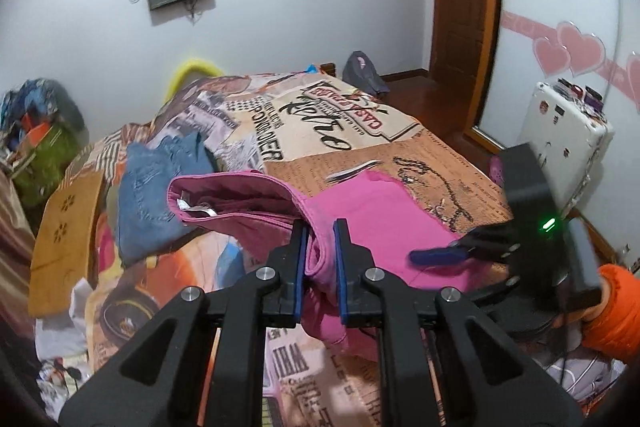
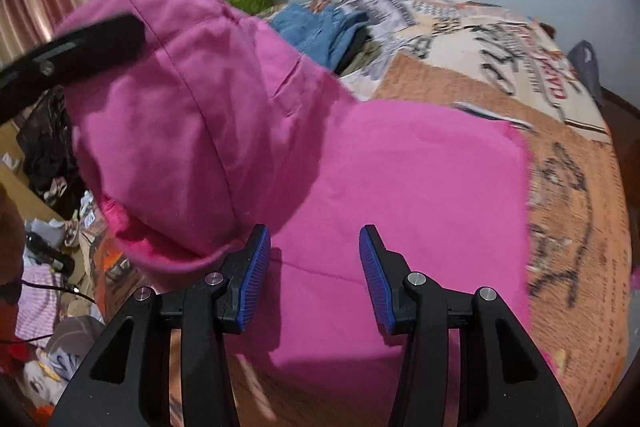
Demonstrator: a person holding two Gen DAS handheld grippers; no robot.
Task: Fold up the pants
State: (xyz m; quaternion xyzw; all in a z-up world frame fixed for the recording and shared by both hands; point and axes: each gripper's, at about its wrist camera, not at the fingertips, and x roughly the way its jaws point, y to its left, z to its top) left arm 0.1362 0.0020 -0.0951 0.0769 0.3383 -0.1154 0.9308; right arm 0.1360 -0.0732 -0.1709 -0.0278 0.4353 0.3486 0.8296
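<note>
The left gripper [image 1: 320,247] is clamping its jaws on the pink pants [image 1: 384,215], lifting the waistband off the bed [image 1: 440,155]. Only the right wrist view is showing the right gripper [image 2: 314,267] hovering with jaws apart.

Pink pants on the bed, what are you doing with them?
Someone is folding the pink pants on the bed, with a grabbing tool in each hand. The left tool is pinching a bunch of the pink cloth and holding the waist end up off the bed. The right tool is open, just over the flat part of the pants, holding nothing. Folded blue jeans sit farther back on the bed.
</note>
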